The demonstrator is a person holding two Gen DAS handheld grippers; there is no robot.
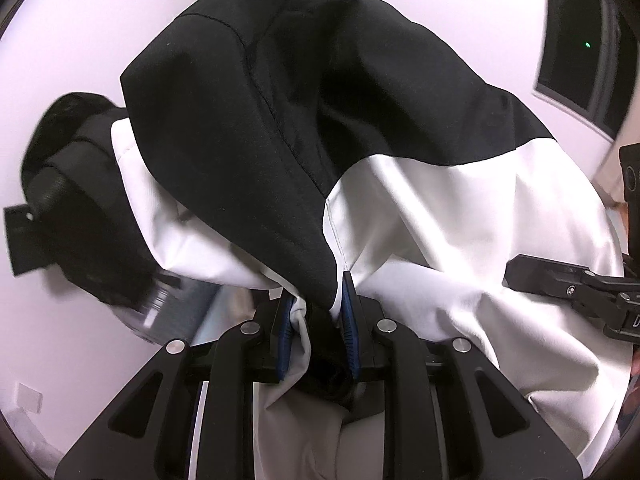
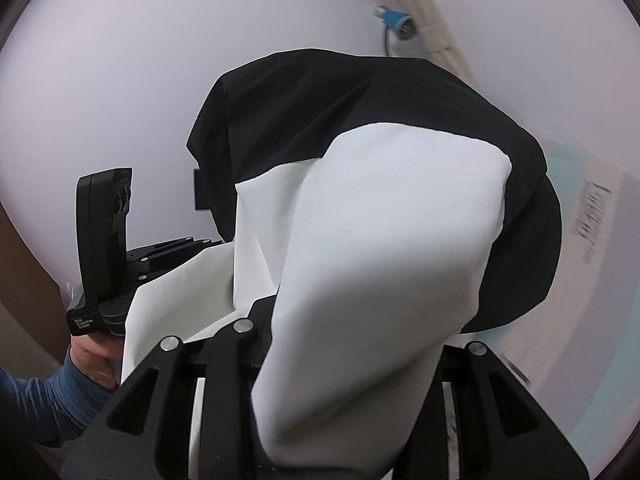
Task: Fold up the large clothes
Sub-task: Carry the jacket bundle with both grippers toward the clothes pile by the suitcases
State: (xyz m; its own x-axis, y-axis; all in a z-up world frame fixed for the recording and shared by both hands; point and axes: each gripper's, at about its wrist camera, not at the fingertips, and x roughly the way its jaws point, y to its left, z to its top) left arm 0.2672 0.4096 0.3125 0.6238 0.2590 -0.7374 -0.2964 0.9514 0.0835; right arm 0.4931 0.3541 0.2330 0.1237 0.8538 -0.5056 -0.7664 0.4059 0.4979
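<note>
A large black-and-white garment (image 1: 420,220) hangs in the air between both grippers. In the left wrist view my left gripper (image 1: 318,312) is shut on a bunched fold of it, white and black cloth squeezed between the blue pads (image 1: 347,308). In the right wrist view the same garment (image 2: 380,220) drapes over my right gripper (image 2: 348,312) and hides its fingertips; the cloth rises out of the jaws, so it looks gripped. The left gripper's body (image 2: 104,248) and the hand (image 2: 94,356) that holds it sit close by on the left.
A pale tabletop (image 1: 60,60) lies below. A dark pile of clothing (image 1: 68,184) rests at the left and a clear plastic item (image 1: 168,304) near it. A dark panel (image 1: 580,60) stands far right. A blue plug (image 2: 394,26) and a barcoded sheet (image 2: 592,216) show beyond the garment.
</note>
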